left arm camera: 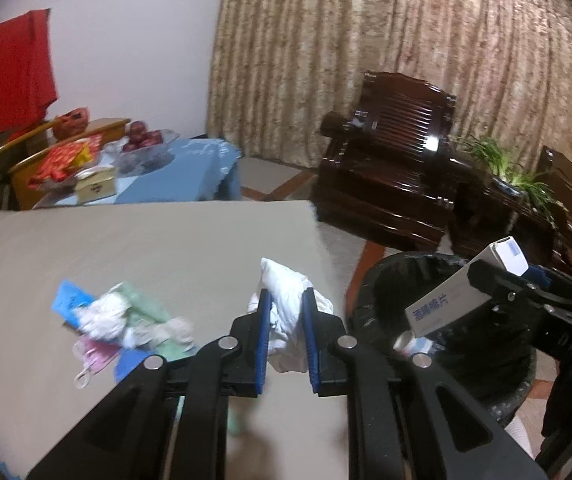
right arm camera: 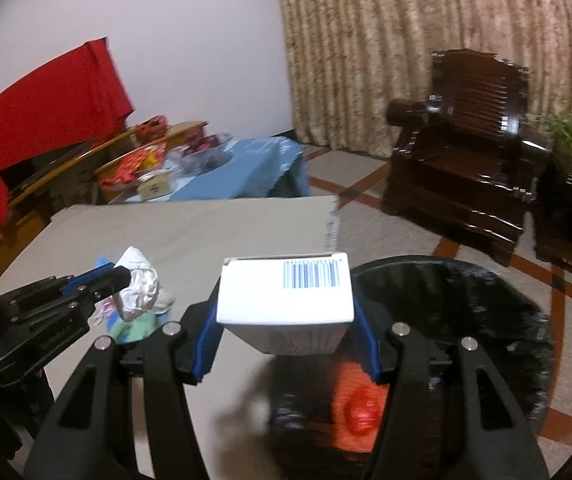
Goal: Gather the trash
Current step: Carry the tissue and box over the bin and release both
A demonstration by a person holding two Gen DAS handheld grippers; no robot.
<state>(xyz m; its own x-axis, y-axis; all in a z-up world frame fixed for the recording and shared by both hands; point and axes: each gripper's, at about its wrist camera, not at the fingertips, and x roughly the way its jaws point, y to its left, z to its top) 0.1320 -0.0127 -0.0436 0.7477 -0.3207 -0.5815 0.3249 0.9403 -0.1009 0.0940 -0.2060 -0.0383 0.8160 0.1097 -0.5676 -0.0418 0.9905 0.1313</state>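
Both grippers are matte black plastic. The left gripper (left arm camera: 286,336) has two blue fingers (left arm camera: 263,340) on forked black arms, a round silver screw (left arm camera: 227,343) at each joint. The right gripper (right arm camera: 286,332) matches it: blue fingers (right arm camera: 206,340), silver screws (right arm camera: 172,328), slotted arms.

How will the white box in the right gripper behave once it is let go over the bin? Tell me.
The white box looks like thin card with crisp, flat faces, so probably stiff and light. The right gripper clamps its sides without visibly denting it. Released over the black bin, it would likely drop without rolling, though one end could catch the rim.
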